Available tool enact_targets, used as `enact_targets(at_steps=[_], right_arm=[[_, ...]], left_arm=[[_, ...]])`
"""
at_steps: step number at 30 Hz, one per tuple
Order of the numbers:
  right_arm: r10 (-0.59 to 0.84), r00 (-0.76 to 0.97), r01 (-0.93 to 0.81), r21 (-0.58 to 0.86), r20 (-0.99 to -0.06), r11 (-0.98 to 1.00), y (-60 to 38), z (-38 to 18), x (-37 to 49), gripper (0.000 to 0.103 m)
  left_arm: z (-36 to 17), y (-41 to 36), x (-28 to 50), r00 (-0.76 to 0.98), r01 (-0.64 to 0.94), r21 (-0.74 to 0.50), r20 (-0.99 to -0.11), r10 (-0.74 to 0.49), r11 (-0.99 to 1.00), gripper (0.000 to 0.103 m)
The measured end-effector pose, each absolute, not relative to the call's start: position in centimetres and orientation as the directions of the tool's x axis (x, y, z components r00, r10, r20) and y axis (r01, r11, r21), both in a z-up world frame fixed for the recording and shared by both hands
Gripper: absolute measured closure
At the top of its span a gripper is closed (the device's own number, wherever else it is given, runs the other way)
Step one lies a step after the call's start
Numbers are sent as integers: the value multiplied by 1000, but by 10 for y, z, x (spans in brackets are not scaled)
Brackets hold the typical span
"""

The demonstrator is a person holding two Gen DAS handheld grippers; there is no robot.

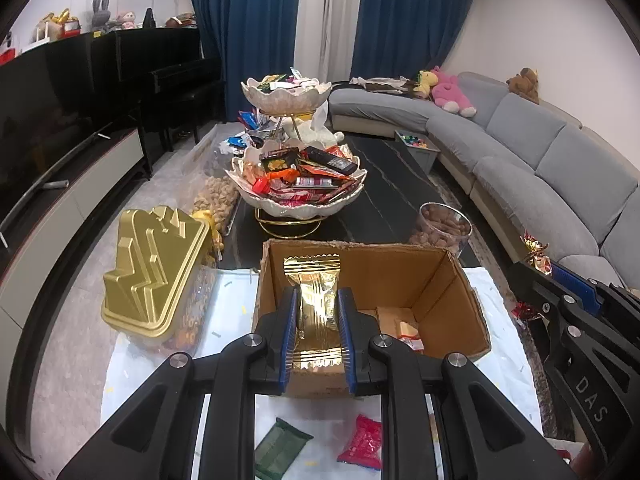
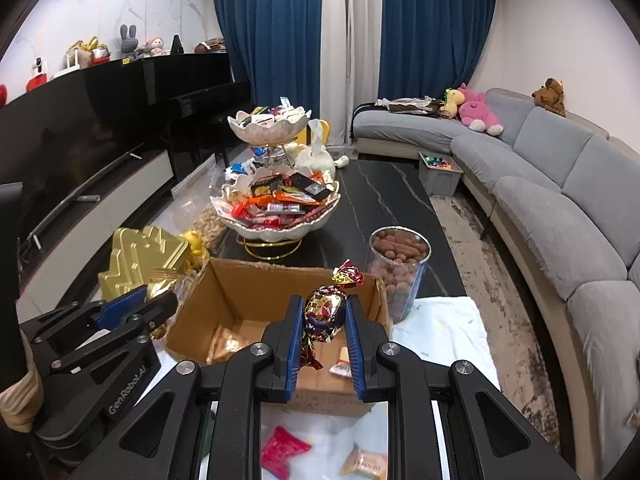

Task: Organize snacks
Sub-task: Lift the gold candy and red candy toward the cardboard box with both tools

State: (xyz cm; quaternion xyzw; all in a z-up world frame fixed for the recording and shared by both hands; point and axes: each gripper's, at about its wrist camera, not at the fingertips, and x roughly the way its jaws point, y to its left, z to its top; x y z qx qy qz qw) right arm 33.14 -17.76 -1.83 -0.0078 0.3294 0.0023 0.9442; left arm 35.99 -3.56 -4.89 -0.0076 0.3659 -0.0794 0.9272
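A dark marble-veined counter (image 2: 384,196) runs away from the cameras through a living room with blue curtains (image 2: 264,36), a grey curved sofa (image 2: 560,184) at 3 o'clock and a black piano (image 1: 168,68) at 10 o'clock. A white cloth (image 1: 496,344) covers the near end of the counter.

On the cloth sits an open cardboard box (image 1: 460,292); a few small wrapped snacks lie on its floor. Beyond it, at 12 o'clock, stands a two-tier white bowl stand (image 1: 296,200), both tiers heaped with wrapped snacks. A clear jar (image 2: 398,272) of brown nuts stands just beside the box at its 2 o'clock, and a gold mountain-shaped lid (image 1: 156,268) on a clear container lies at the box's 9 o'clock. A grey bin (image 2: 440,176) of coloured pieces sits far along, near the sofa.

The left hand-held gripper (image 1: 318,322) is clamped on a gold foil snack packet (image 1: 316,312), held over the box's near wall. The right hand-held gripper (image 2: 322,330) pinches a shiny multicoloured twist-wrapped candy (image 2: 326,308), also above the box's near edge.

Only the left wrist view shows a dark green packet (image 1: 280,452) on the cloth below the jaws; both show a red packet (image 1: 360,444). Only the right wrist view shows a pale orange packet (image 2: 364,462) and a beige sleeve (image 2: 20,392) at 8 o'clock.
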Motion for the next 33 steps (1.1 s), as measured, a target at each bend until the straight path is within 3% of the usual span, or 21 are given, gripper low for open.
enact_targets(at_steps=[33], right_arm=[[-12,712,-4,-21,-702,1000,-185,-68,399,81]], left_arm=[[-96,-42,420,653,169,-48,-742,-148,984,82]])
